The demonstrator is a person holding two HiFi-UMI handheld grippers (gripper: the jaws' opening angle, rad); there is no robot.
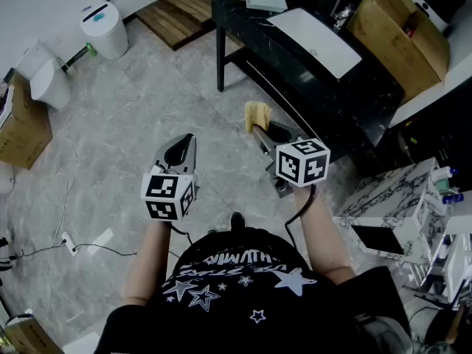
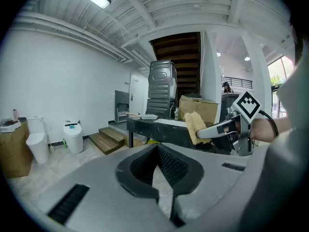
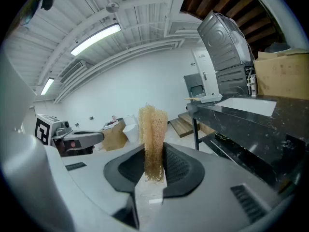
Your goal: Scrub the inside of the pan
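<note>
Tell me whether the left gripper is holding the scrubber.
No: the left gripper has its jaws closed together with nothing between them, while the scrubber sits clamped in the right gripper.

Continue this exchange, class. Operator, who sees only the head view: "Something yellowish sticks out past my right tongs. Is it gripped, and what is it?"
Observer: Yes. The right gripper view shows the right tongs clamped on a fibrous loofah scrubber, which stands upright between them.
Operator: And my left tongs?
Observer: The left gripper view shows the left tongs shut, with nothing between them.
</note>
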